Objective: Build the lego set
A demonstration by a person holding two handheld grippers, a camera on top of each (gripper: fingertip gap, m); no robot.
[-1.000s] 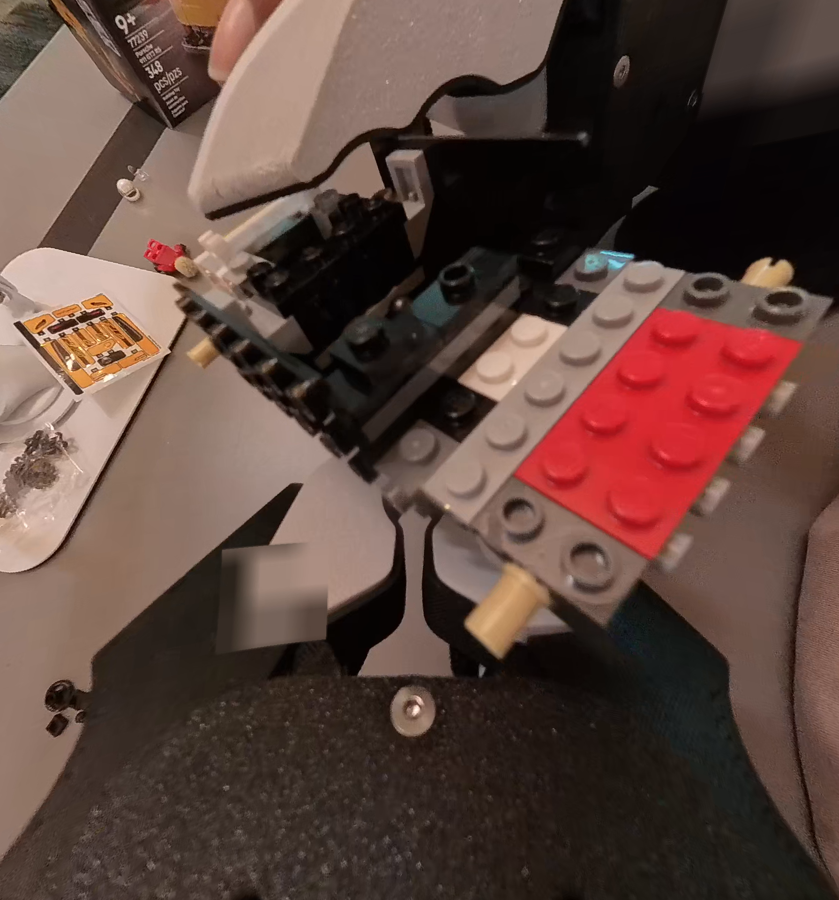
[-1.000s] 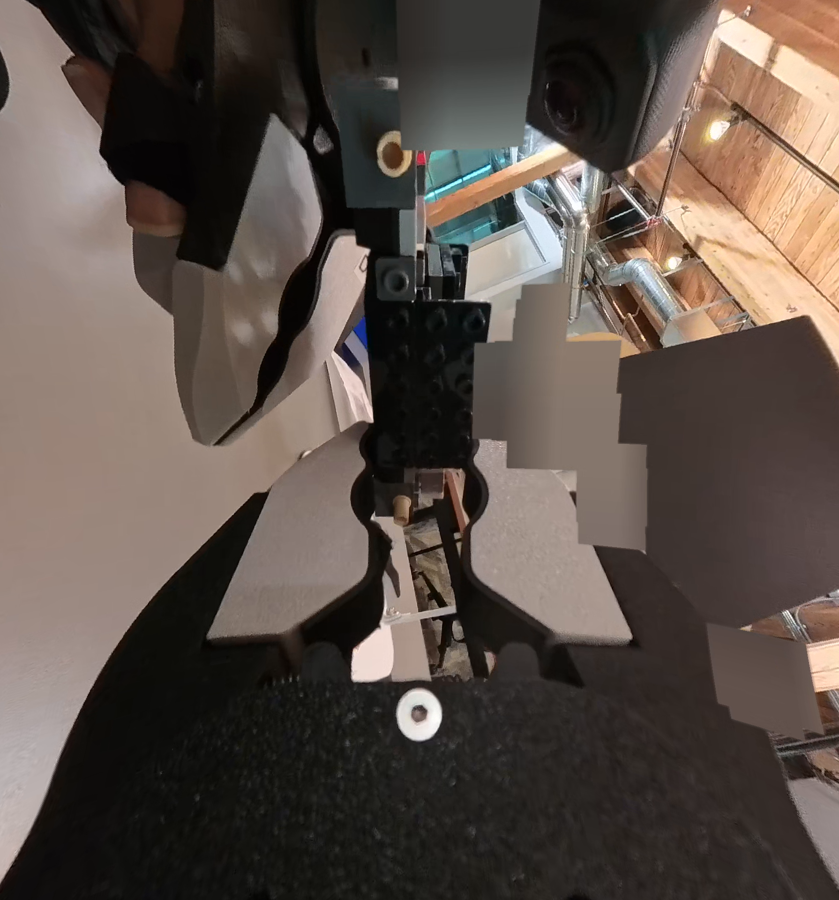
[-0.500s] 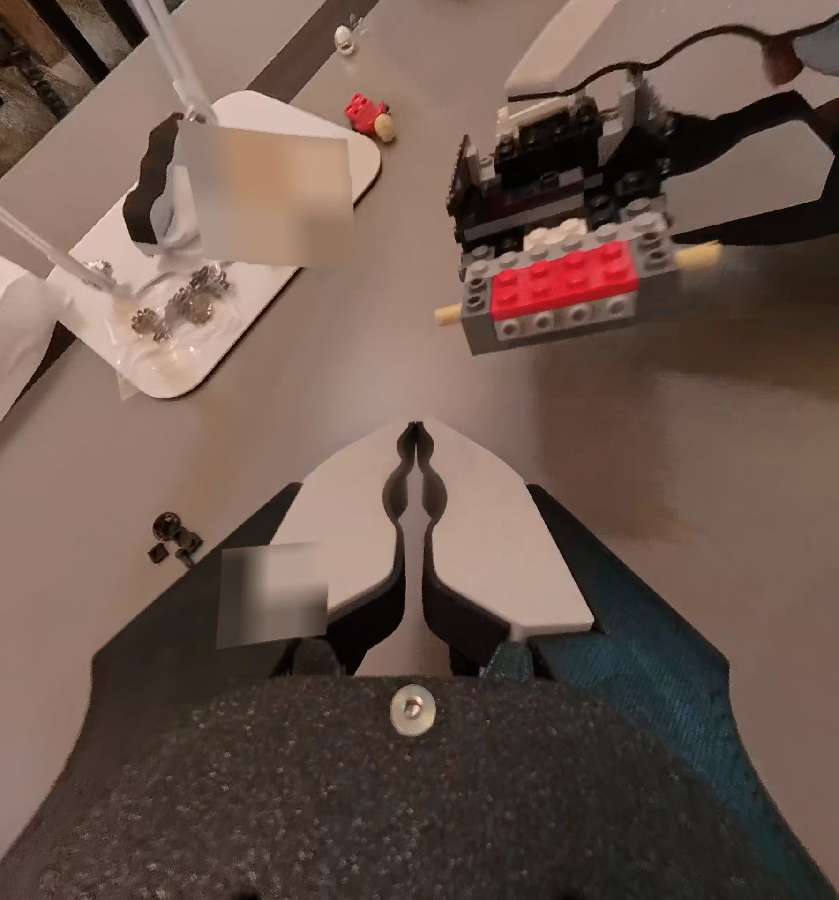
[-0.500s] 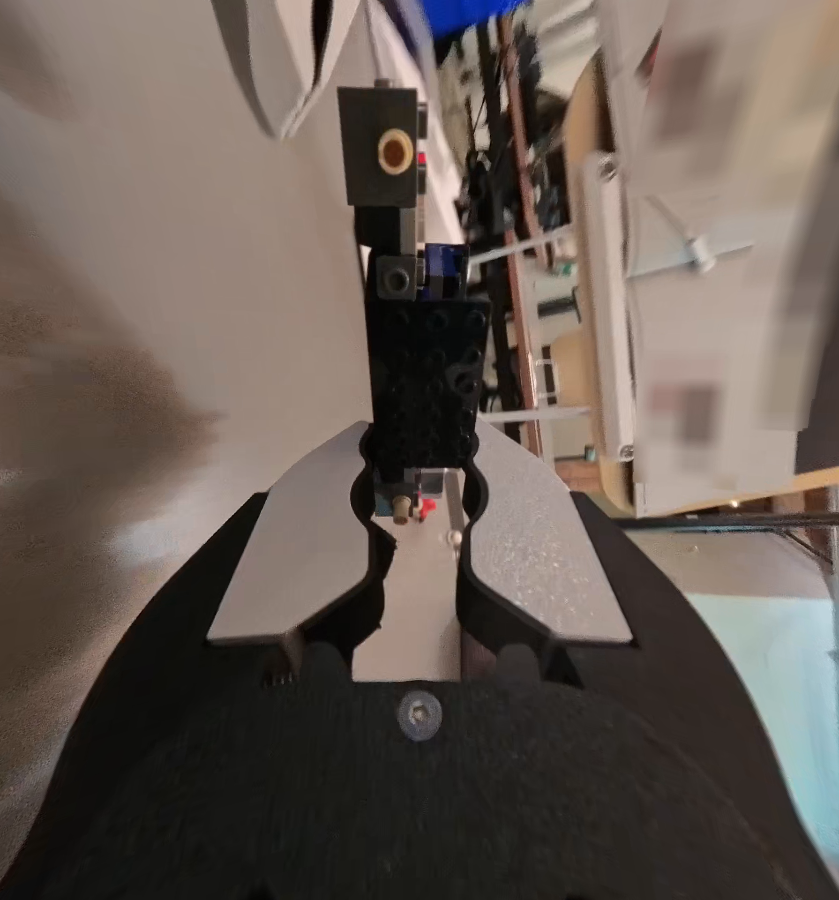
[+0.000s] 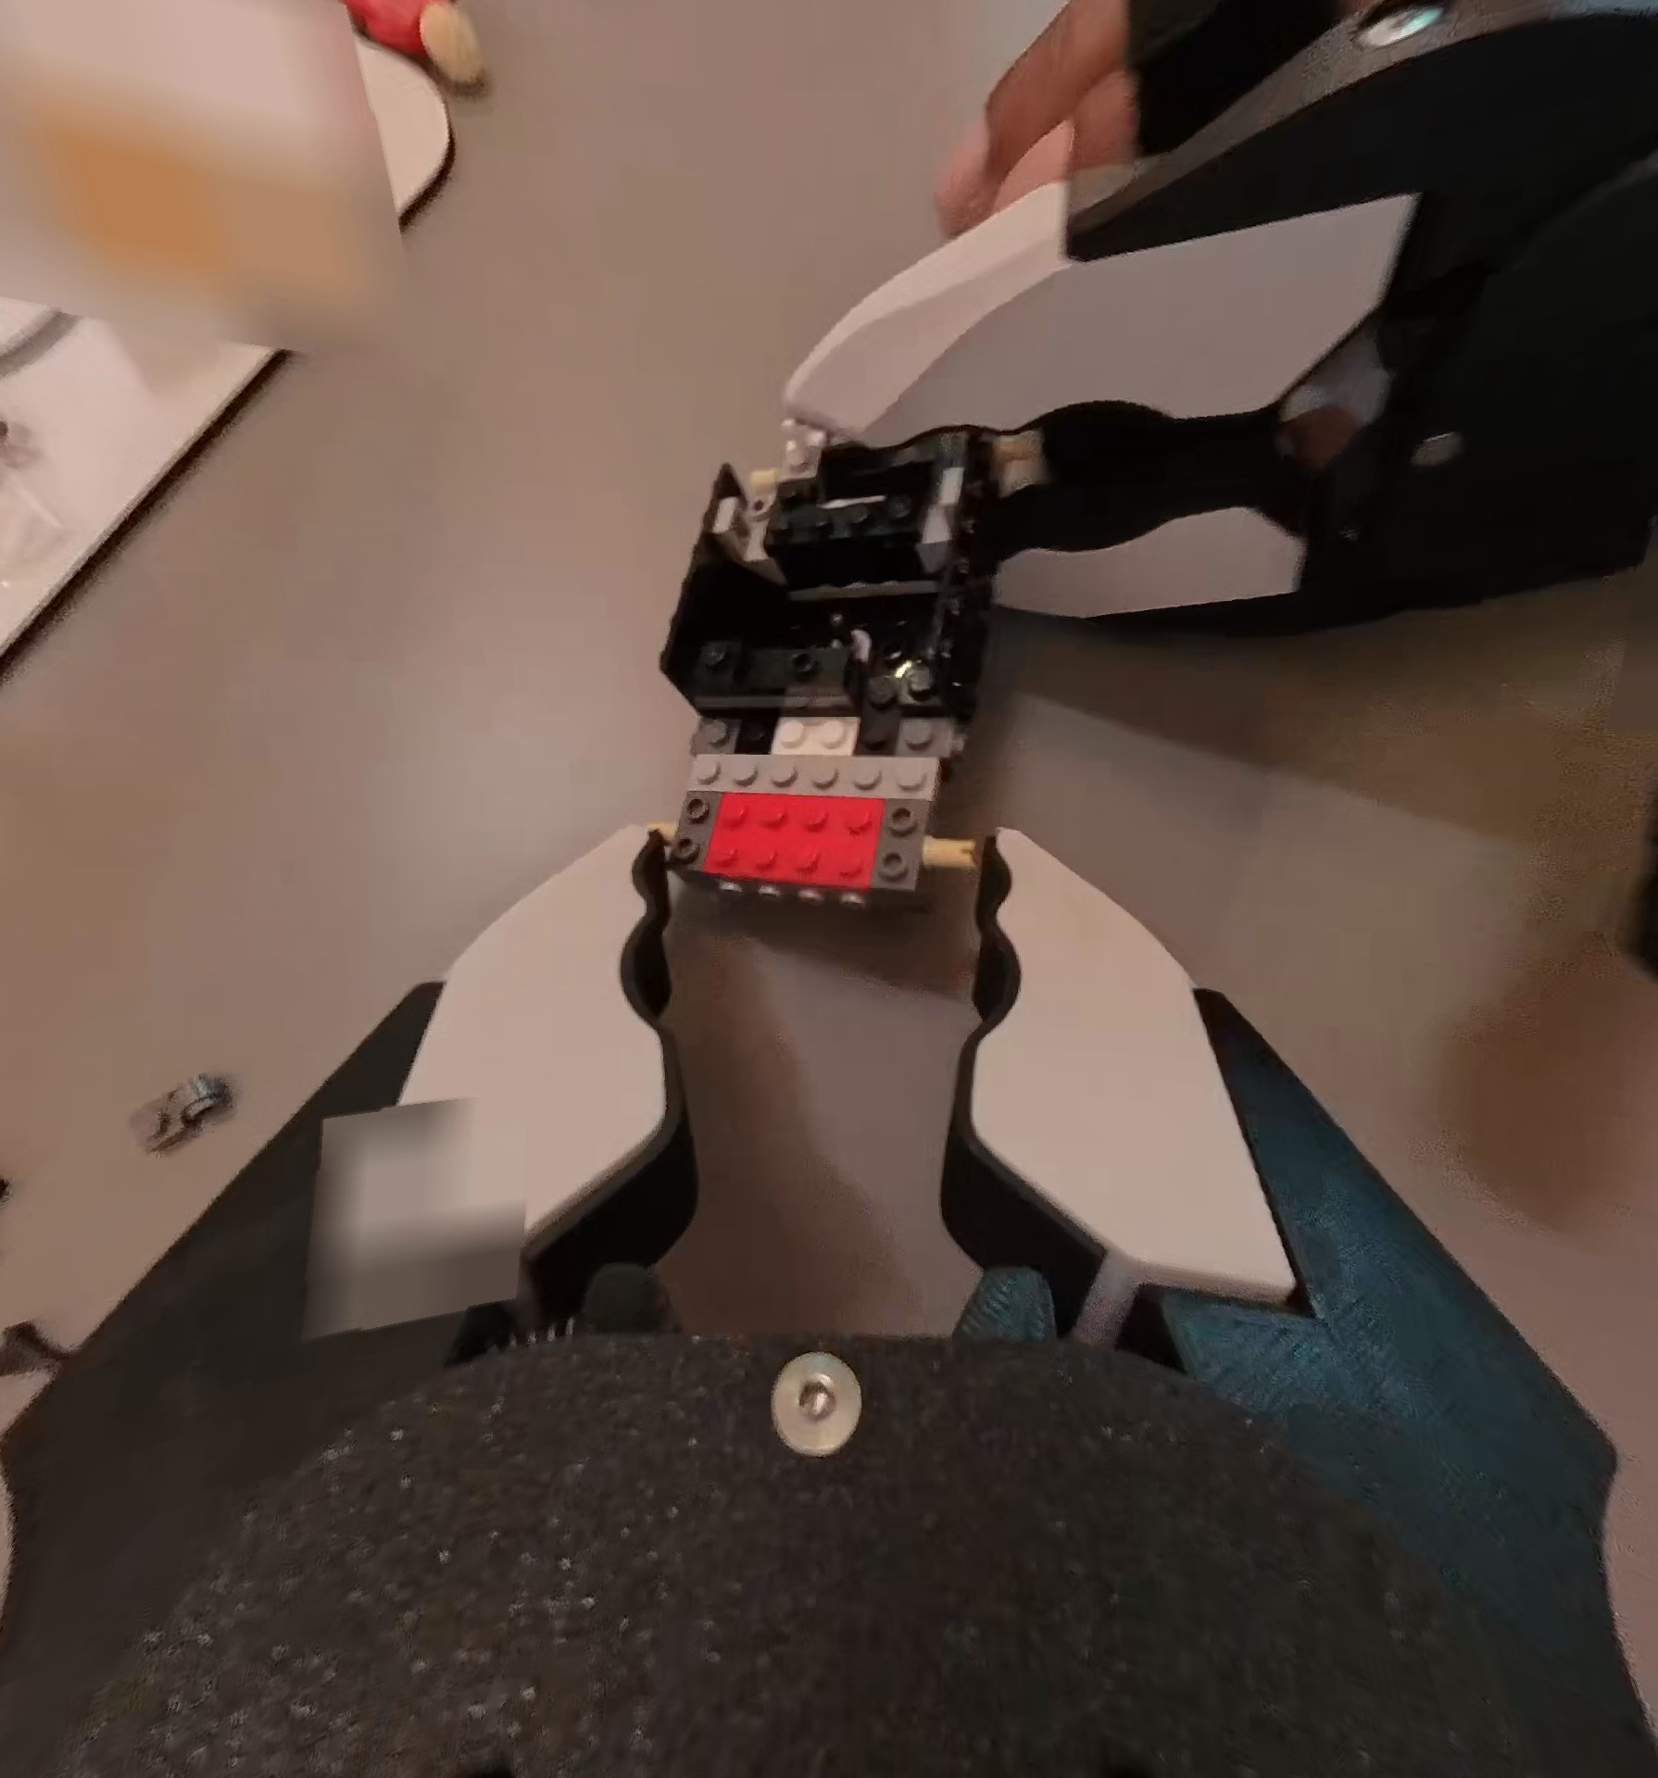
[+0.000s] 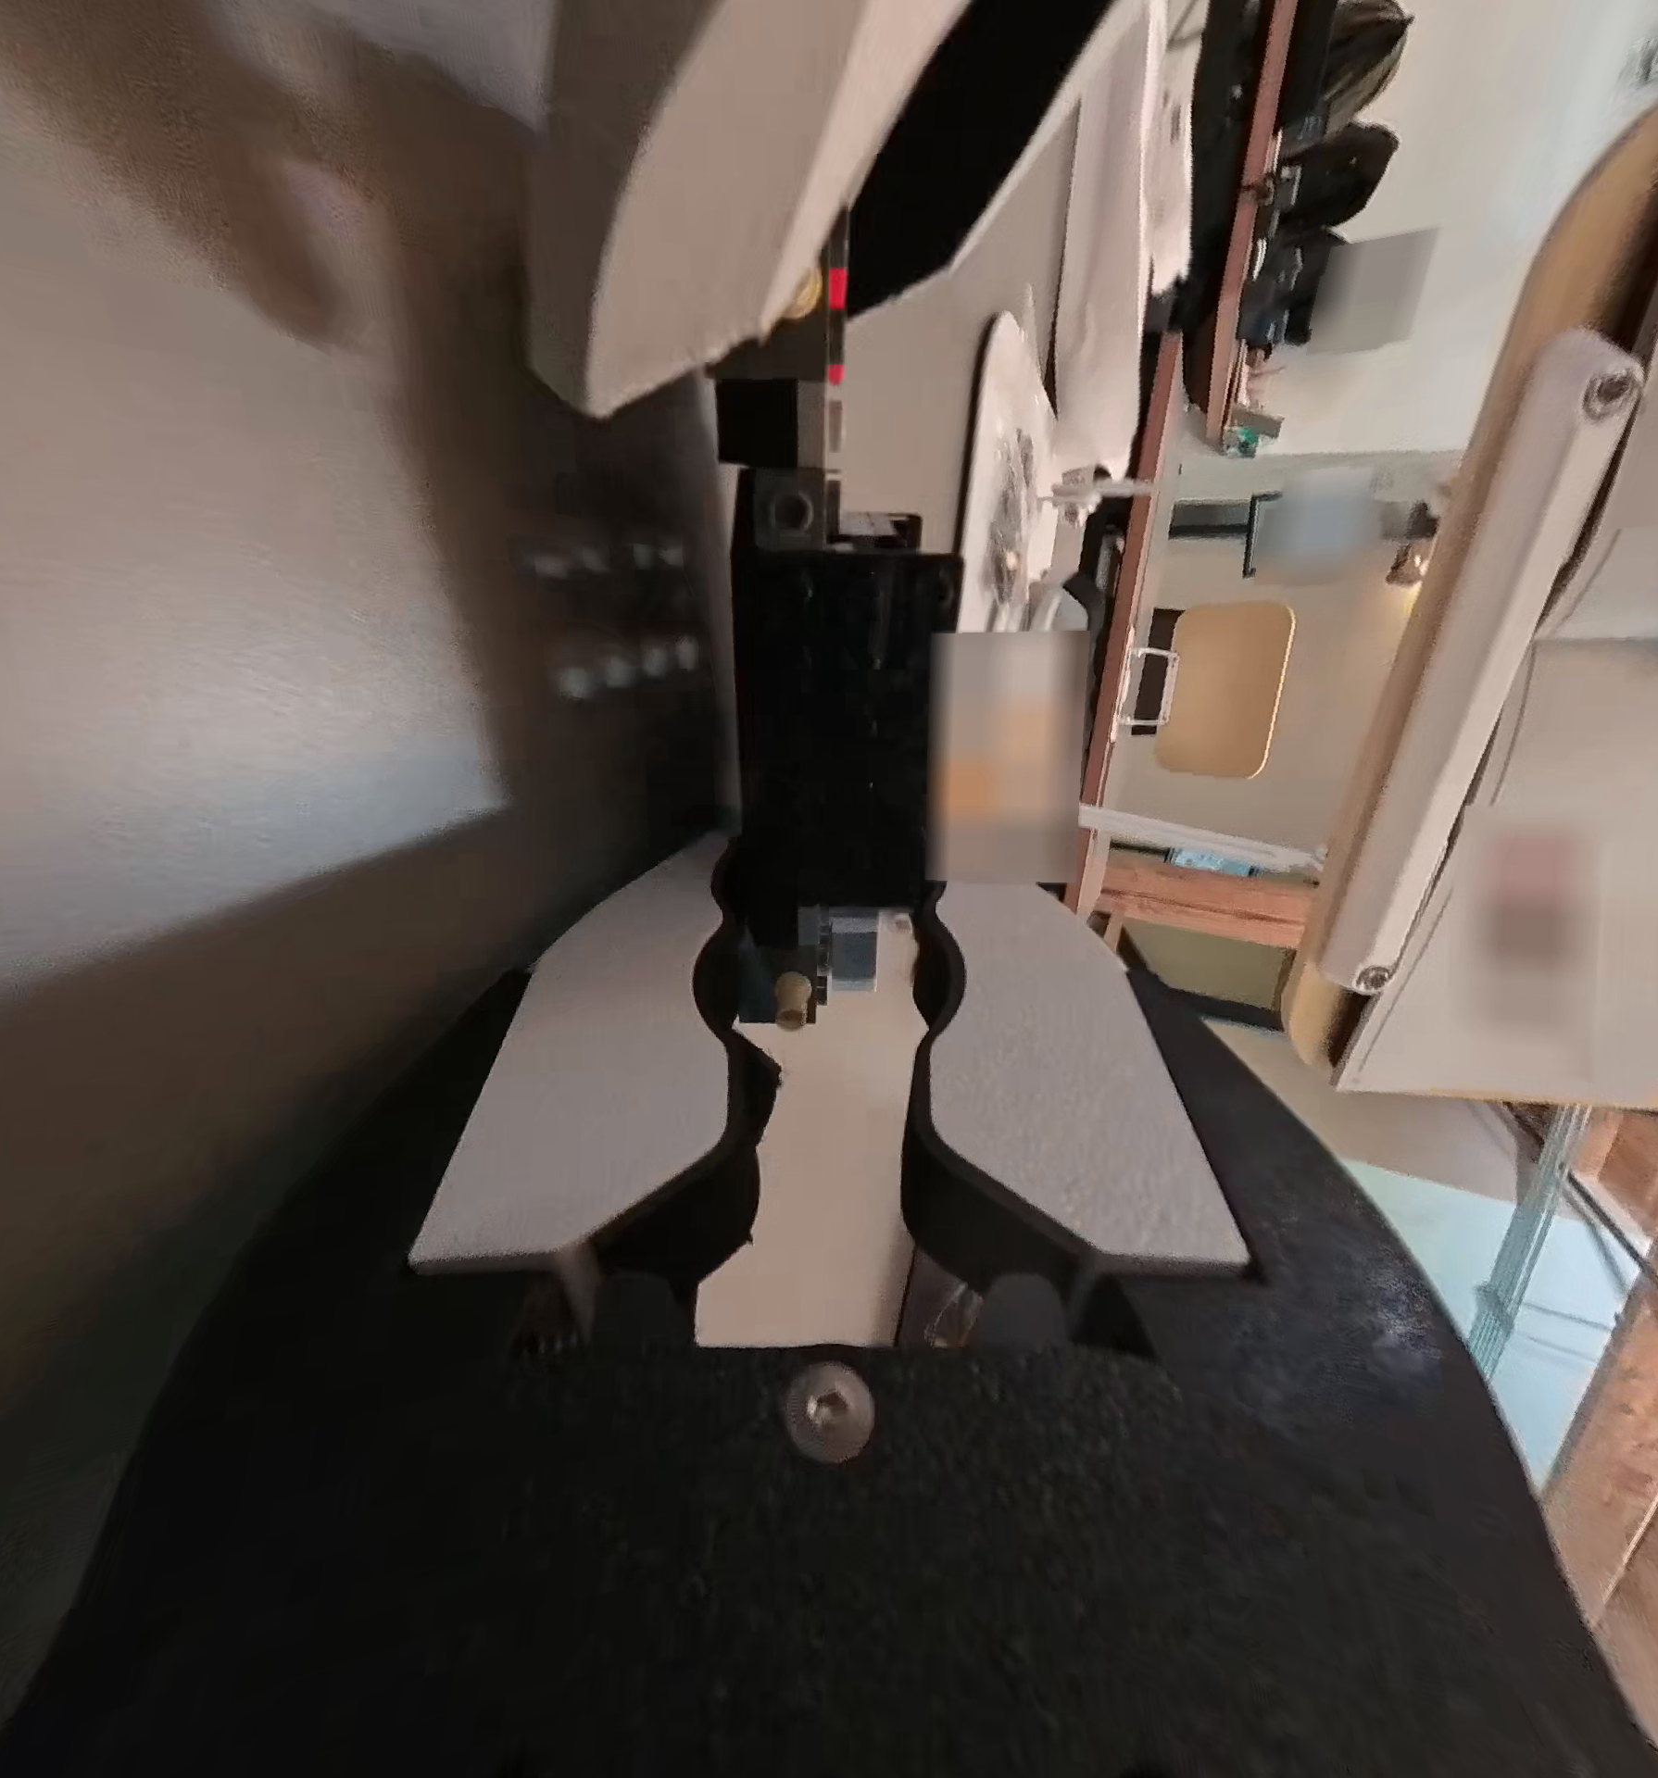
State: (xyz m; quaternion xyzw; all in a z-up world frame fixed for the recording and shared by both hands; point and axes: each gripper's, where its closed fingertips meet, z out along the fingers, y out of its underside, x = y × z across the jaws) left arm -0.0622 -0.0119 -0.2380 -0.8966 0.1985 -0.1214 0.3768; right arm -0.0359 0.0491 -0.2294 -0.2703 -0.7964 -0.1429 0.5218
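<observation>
The partly built lego model [image 5: 811, 673] is black and grey, with a red plate [image 5: 796, 847] at its near end and tan axle pins on both sides. My right gripper [image 5: 950, 481] is shut on the model's far end and holds it just above the grey table. In the right wrist view the black model [image 6: 835, 722] stands clamped between my right gripper's [image 6: 830, 895] fingers. My left gripper [image 5: 820, 851] is open, and its fingertips flank the red end right beside the tan pins. One left finger [image 6: 710, 192] shows at the top of the right wrist view.
A white board [image 5: 132, 462] with bagged small parts lies at the left. A small red piece [image 5: 402, 19] lies at the top edge. Loose dark parts [image 5: 190, 1121] lie on the table [image 5: 421, 722] at the lower left. A person's fingers [image 5: 1027, 125] grip the right gripper. Some 7 cm of space lies between my two pairs of fingers.
My left gripper has opened and closed in on the model, so its fingertips now flank the red end. The right gripper has kept its hold and turned the model.
</observation>
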